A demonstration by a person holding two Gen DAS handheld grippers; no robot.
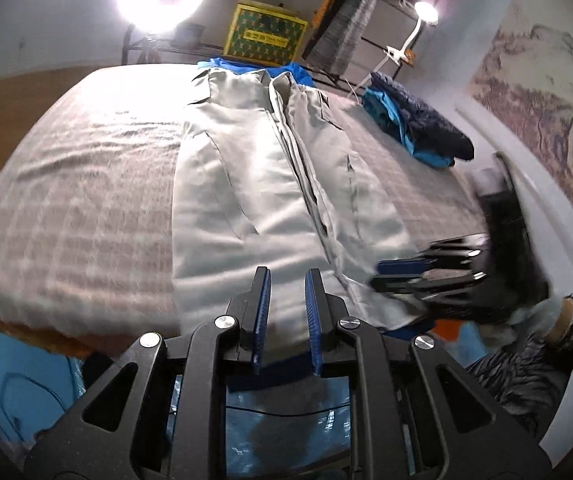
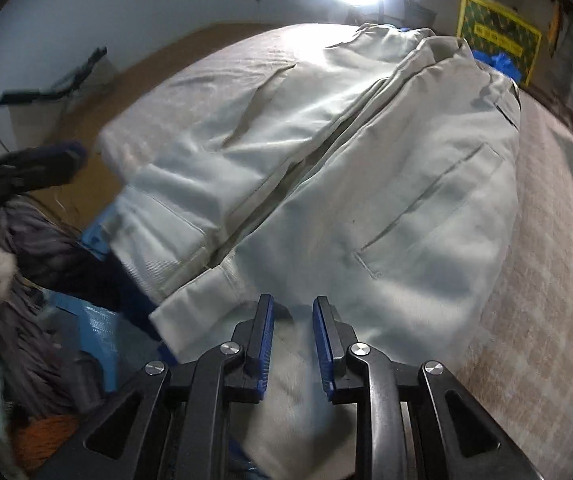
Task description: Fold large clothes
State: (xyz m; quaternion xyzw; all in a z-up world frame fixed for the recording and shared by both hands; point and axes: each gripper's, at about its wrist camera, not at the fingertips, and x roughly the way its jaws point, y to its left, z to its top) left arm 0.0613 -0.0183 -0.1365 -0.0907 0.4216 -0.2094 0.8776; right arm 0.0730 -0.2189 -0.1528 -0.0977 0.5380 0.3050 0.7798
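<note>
Two black grippers with blue ribbed pads are seen over a pale grey-green zip-front jacket (image 1: 246, 184) that is spread flat along a bed covered by a beige checked blanket (image 1: 78, 184), its hem at the near edge. The left gripper (image 1: 286, 276) is held with its jaws slightly parted and nothing between them. The right gripper (image 2: 293, 304) is likewise narrowly parted over the hem, with no cloth seen pinched between its pads.
</note>
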